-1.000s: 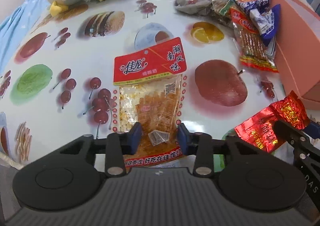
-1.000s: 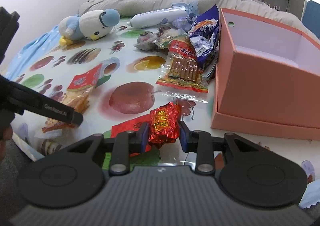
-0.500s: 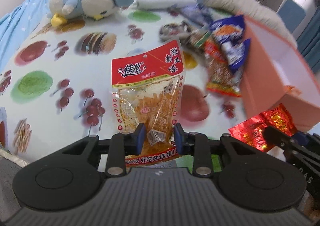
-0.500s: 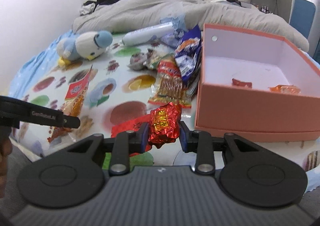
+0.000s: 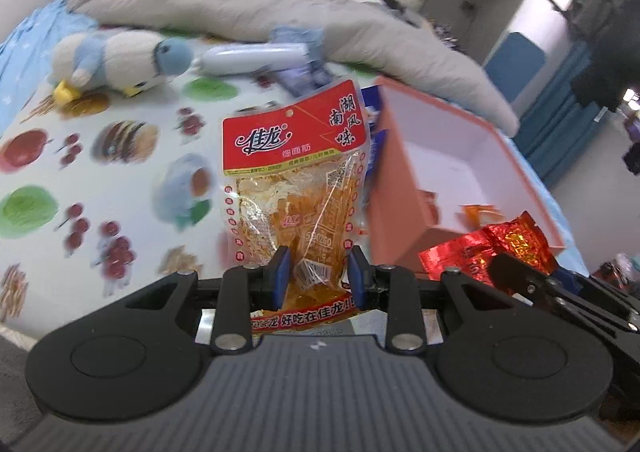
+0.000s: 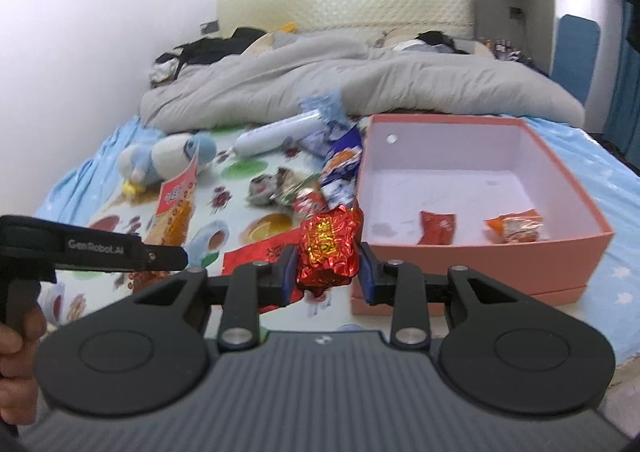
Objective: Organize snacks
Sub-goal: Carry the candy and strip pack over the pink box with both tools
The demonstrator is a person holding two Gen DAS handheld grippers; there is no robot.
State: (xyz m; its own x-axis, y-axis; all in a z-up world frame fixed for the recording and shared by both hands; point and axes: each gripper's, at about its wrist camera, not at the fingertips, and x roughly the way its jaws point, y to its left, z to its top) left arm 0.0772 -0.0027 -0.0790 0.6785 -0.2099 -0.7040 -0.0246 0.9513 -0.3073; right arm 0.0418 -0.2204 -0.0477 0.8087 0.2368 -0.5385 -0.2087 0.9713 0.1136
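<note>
My left gripper [image 5: 318, 272] is shut on the lower end of a clear snack packet with a red header [image 5: 296, 144], which hangs in the air above the fruit-print cloth. The same packet [image 6: 176, 200] shows at the left of the right wrist view. My right gripper [image 6: 328, 272] is shut on a crinkled red foil packet [image 6: 328, 240], held just left of the near corner of the pink box [image 6: 560, 252]. In the left wrist view the foil packet [image 5: 492, 248] sits at the right, by the pink box [image 5: 400, 188]. Two small packets, red [image 6: 438, 226] and orange [image 6: 514, 226], lie inside.
A loose pile of snack bags [image 6: 336, 168] lies against the box's left wall. A plush penguin [image 6: 168, 156] and a white tube [image 6: 276, 132] lie further back, before a grey duvet [image 6: 360, 80]. A flat red packet [image 6: 260, 252] lies on the cloth under my right gripper.
Both grippers have risen with their packets, lifting them off the cloth. The views have tipped upward, so the inside of the pink box now shows.
</note>
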